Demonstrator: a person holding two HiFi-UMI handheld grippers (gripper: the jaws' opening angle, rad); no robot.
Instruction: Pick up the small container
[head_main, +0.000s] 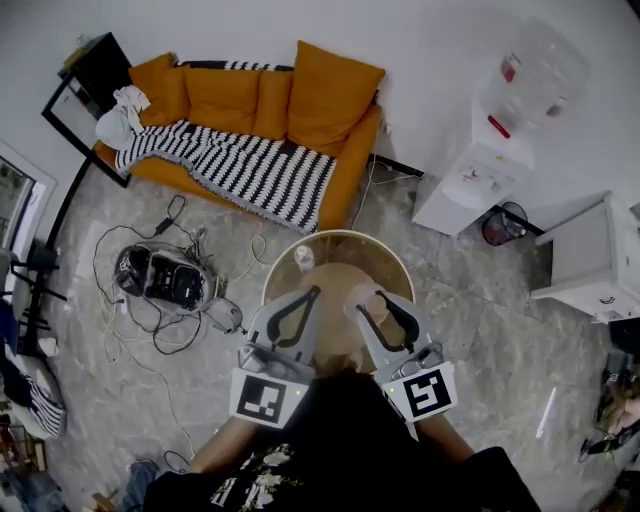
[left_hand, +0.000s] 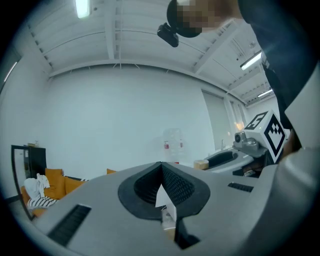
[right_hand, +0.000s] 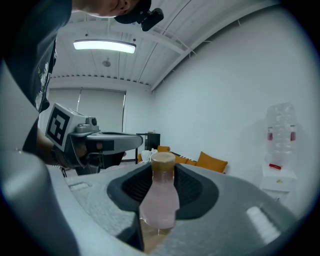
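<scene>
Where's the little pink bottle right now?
In the right gripper view the pink bottle stands clamped between the jaws of the right gripper, held above the round table in front of the orange sofa.

- An orange fabric sofa (head_main: 330, 90) with loose cushions stands against the white wall.
- A black-and-white striped blanket (head_main: 240, 165) lies across its seat and hangs over the front edge.
- A crumpled white cloth (head_main: 120, 120) lies at the sofa's left end, beside a black framed side stand (head_main: 95, 70).
- A round wooden table (head_main: 340, 237) stands on the grey stone floor (head_main: 500, 330).
- A black device (head_main: 160, 275) sits on the floor among tangled cables.
- A white water dispenser (head_main: 480, 175) carries a clear bottle (head_main: 540, 70).
- A white cabinet (head_main: 590, 255) stands at the right.
</scene>
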